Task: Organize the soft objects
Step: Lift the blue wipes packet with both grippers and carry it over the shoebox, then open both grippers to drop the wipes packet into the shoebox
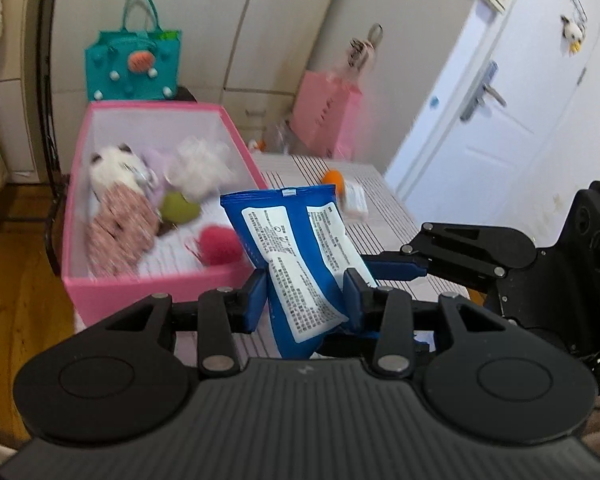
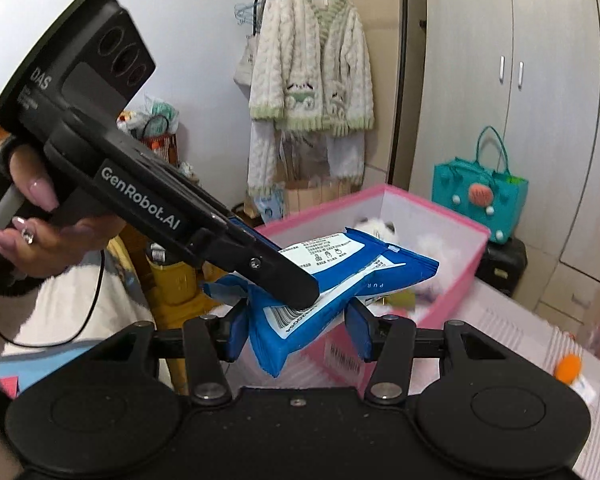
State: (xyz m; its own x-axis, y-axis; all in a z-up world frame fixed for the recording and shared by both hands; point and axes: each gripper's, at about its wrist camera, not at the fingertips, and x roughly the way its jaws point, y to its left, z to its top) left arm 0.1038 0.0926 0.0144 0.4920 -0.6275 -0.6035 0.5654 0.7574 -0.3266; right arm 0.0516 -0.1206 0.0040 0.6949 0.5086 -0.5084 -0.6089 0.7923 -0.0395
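A blue and white soft packet is held in the air just right of a pink box. My left gripper is shut on the packet's lower part. My right gripper closes around the same packet from the other side; its fingers reach in from the right in the left wrist view. The box holds a panda plush in a pink dress, a white plush, a green ball and a red pompom.
An orange ball and a small white pack lie on the striped table. A teal bag stands behind the box, a pink bag further right. A cardigan hangs on a rack.
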